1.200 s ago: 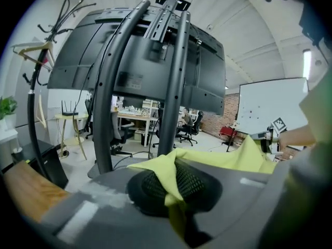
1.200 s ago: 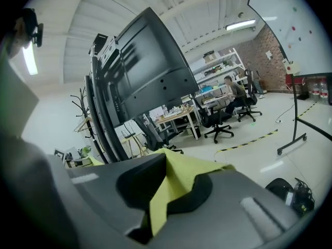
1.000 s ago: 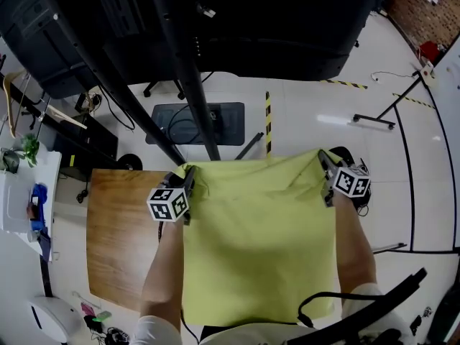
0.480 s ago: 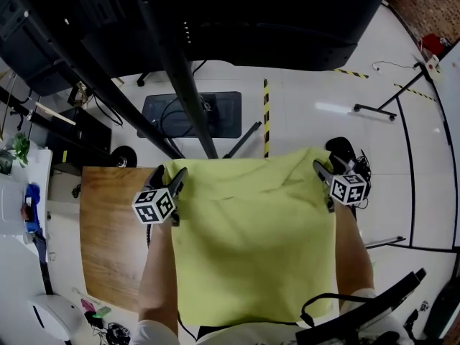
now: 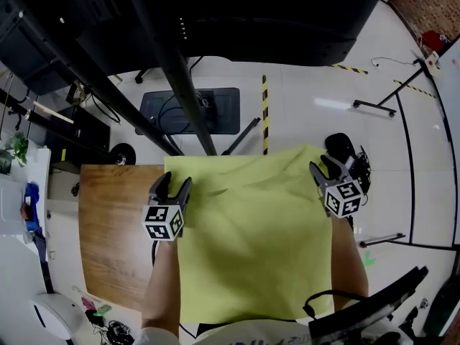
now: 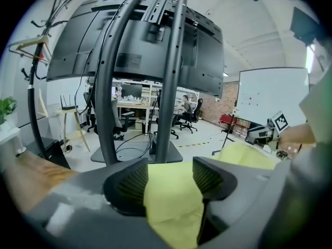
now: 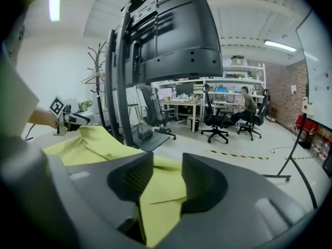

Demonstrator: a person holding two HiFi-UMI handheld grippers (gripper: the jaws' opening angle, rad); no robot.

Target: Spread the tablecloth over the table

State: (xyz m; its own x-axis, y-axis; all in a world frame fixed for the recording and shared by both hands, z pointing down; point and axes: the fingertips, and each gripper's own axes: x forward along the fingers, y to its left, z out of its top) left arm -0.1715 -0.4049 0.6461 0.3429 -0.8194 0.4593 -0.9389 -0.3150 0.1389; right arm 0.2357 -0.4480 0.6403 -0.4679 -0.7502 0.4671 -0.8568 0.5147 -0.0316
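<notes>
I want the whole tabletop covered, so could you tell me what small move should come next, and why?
The left gripper and right gripper stand open, their jaws having just been closing partway, with cloth between them unpinched. The tablecloth leaves the table with bare wood on the left. I would probably close both on the far edge and slide it left.

Workshop surroundings
A large black screen on a black metal stand fills the top; yellow-black striped floor tape at centre; green leafy plant far left.
</notes>
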